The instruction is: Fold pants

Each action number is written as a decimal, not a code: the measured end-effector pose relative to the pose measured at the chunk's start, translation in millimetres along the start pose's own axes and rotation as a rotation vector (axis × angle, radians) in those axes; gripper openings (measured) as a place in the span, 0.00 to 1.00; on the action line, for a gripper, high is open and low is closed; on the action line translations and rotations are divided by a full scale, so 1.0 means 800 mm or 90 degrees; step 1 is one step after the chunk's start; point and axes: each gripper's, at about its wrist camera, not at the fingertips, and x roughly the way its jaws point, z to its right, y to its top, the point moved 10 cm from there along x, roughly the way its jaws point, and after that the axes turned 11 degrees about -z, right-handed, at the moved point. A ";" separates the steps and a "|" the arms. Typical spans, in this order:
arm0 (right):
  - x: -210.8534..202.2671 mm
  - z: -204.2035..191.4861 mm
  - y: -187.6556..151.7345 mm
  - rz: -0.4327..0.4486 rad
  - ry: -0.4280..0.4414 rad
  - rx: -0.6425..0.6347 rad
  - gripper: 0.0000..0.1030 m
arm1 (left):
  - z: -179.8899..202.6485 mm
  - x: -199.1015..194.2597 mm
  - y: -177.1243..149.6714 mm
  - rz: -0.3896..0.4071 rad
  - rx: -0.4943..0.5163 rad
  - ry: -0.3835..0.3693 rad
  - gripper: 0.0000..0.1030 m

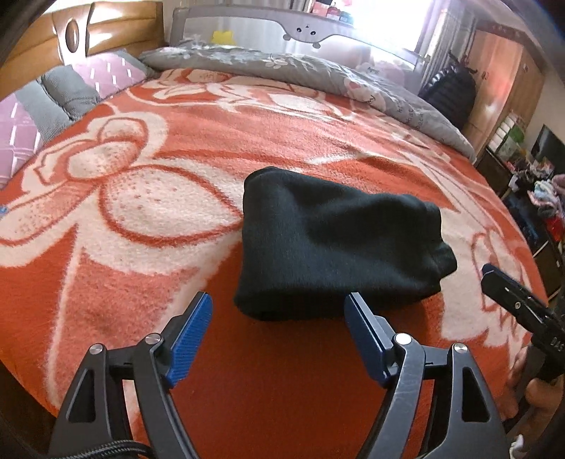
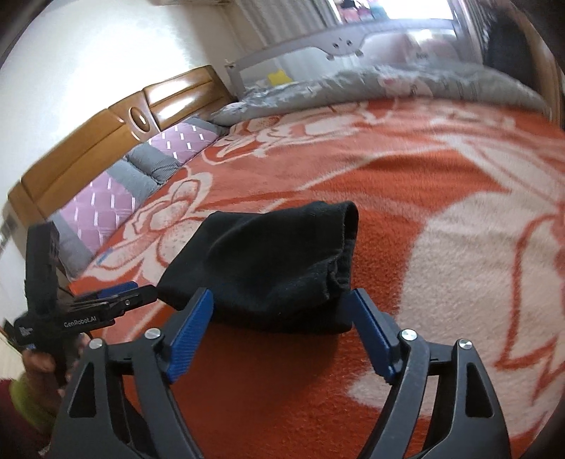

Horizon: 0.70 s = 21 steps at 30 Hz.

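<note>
The dark pants (image 1: 335, 243) lie folded into a compact bundle on the orange and cream blanket (image 1: 148, 212). My left gripper (image 1: 279, 307) is open just short of the bundle's near edge, nothing between its blue pads. In the right wrist view the same pants (image 2: 268, 264) sit ahead of my right gripper (image 2: 282, 305), which is open too, its pads apart from the cloth's near edge. One finger of the right gripper (image 1: 508, 289) shows at the right edge of the left wrist view. The left gripper (image 2: 120, 296) appears at the left of the right wrist view, held by a hand.
A grey flowered quilt (image 1: 317, 74) lies bunched along the bed's far side. Pink and grey pillows (image 1: 70, 88) rest against the wooden headboard (image 1: 88, 31). A grey bed rail (image 1: 300, 31) stands behind. Shelves with clutter (image 1: 529, 183) stand off the bed's right side.
</note>
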 end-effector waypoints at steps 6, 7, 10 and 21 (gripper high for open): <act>-0.002 -0.013 -0.012 0.012 -0.049 -0.053 0.84 | 0.006 -0.005 -0.015 0.015 0.031 0.040 0.77; 0.001 -0.014 -0.015 0.008 -0.053 -0.058 0.84 | 0.006 -0.005 -0.016 0.018 0.034 0.044 0.78; 0.004 -0.018 -0.021 0.006 -0.060 -0.065 0.84 | 0.007 -0.010 -0.021 0.033 0.039 0.052 0.79; 0.019 -0.031 -0.036 0.013 -0.076 -0.092 0.90 | 0.010 -0.008 -0.023 0.068 0.050 0.088 0.82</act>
